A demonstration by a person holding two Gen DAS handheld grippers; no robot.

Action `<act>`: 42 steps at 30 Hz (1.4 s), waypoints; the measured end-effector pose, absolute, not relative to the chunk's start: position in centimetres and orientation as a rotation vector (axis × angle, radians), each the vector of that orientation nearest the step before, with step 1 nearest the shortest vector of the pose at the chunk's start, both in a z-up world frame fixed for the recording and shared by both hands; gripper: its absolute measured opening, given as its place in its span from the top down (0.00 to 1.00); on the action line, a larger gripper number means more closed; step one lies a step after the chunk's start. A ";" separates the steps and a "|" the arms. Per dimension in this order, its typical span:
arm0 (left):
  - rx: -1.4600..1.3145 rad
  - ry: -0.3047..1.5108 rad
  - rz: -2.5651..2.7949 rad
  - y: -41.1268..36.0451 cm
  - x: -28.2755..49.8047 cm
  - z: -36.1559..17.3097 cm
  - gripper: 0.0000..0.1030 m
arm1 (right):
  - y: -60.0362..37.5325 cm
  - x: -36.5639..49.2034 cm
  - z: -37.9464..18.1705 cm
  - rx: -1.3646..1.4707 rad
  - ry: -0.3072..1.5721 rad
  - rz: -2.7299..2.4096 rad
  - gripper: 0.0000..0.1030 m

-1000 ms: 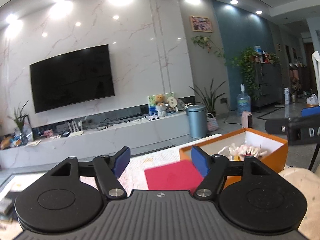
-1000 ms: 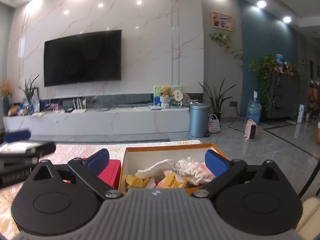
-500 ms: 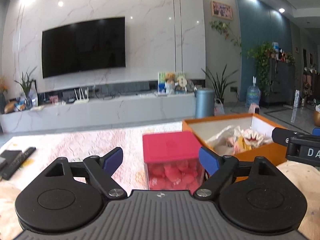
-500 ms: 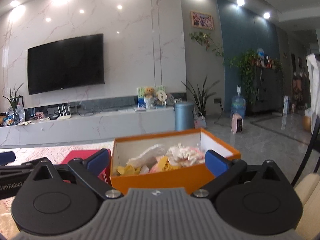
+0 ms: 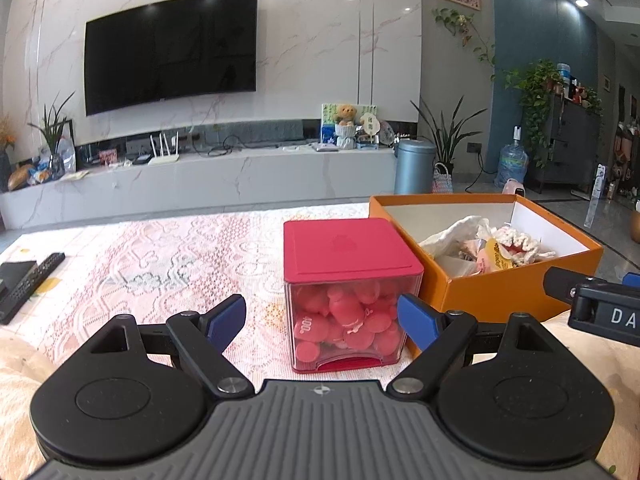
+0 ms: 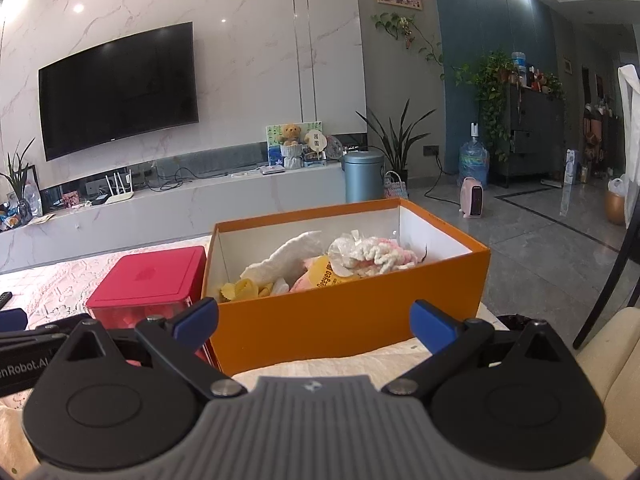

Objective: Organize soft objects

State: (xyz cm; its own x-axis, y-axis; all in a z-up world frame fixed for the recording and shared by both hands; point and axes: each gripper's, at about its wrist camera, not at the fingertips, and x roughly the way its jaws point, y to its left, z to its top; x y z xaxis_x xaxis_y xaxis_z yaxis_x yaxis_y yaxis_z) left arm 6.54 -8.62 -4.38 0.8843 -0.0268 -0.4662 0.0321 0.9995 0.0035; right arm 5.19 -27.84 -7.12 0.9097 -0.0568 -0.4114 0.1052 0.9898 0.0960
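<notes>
A clear box with a red lid (image 5: pixel 352 252), full of pink soft discs, stands on the lace tablecloth (image 5: pixel 168 256). My left gripper (image 5: pixel 320 320) is open just in front of it, blue pads wide on either side and not touching. To its right an orange cardboard box (image 5: pixel 492 296) holds white, pink and yellow soft items (image 5: pixel 496 244). In the right wrist view my right gripper (image 6: pixel 316 320) is open before the orange box (image 6: pixel 348 320), with nothing between its fingers. The red-lidded box (image 6: pixel 148 276) sits left of it.
Two black remote controls (image 5: pixel 28 280) lie at the table's left edge. The other gripper's black body (image 5: pixel 600 312) juts in from the right. A cream cushion (image 6: pixel 608 344) and a dark chair leg (image 6: pixel 612 280) are at the right. A TV bench (image 5: pixel 200 180) stands beyond the table.
Both grippers sank and tipped down, so the red-lidded box and the orange box now show more fully and closer. The left gripper's jaws widened.
</notes>
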 end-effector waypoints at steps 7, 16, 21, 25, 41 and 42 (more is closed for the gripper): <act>0.007 0.498 -0.032 -8.3 6.4 -4.1 0.03 | -28.0 5.3 -7.1 0.119 0.426 -0.086 0.03; 0.011 0.496 -0.027 -8.4 6.4 -3.8 0.03 | -28.0 5.4 -7.1 0.120 0.427 -0.086 0.03; 0.011 0.496 -0.027 -8.4 6.4 -3.8 0.03 | -28.0 5.5 -7.1 0.121 0.428 -0.086 0.03; 0.010 0.496 -0.027 -8.3 6.5 -3.8 0.03 | -28.0 5.6 -7.4 0.124 0.430 -0.086 0.03; 0.014 0.488 -0.026 -8.3 6.3 -3.6 0.03 | -28.0 5.7 -7.5 0.128 0.428 -0.086 0.03; 0.013 0.488 -0.025 -8.3 6.3 -3.5 0.03 | -28.0 5.7 -7.5 0.127 0.428 -0.086 0.03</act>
